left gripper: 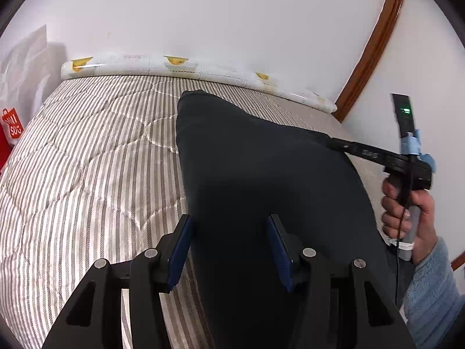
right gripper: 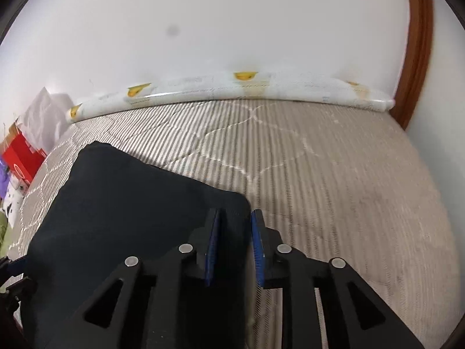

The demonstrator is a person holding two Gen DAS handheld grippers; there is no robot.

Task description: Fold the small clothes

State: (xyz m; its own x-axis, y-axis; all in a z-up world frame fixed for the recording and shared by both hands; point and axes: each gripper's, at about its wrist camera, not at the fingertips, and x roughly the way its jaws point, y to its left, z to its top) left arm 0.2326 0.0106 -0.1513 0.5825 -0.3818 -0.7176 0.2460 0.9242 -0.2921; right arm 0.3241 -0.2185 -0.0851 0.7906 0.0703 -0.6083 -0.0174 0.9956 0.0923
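A dark navy garment [left gripper: 247,160] lies flat on the striped bed [left gripper: 87,160]. My left gripper [left gripper: 229,218] is over its near left part. The jaws stand wide apart: the left pad [left gripper: 181,256] is at the cloth's left edge and the right pad is over the cloth. In the right wrist view the garment [right gripper: 130,197] fills the lower left. My right gripper [right gripper: 236,211] straddles its right corner, jaws narrow, with a small gap still showing at the right pad [right gripper: 257,247]. The left wrist view shows the right gripper [left gripper: 334,142] reaching that corner, held by a hand [left gripper: 407,203].
A white roll with yellow prints [left gripper: 189,65] lies along the wall at the bed's far edge. A red bag [left gripper: 11,128] and a white sheet stand left of the bed, with a red box [right gripper: 23,157]. A brown wooden frame [left gripper: 372,43] rises at the right. Bare mattress [right gripper: 319,174] spreads right of the garment.
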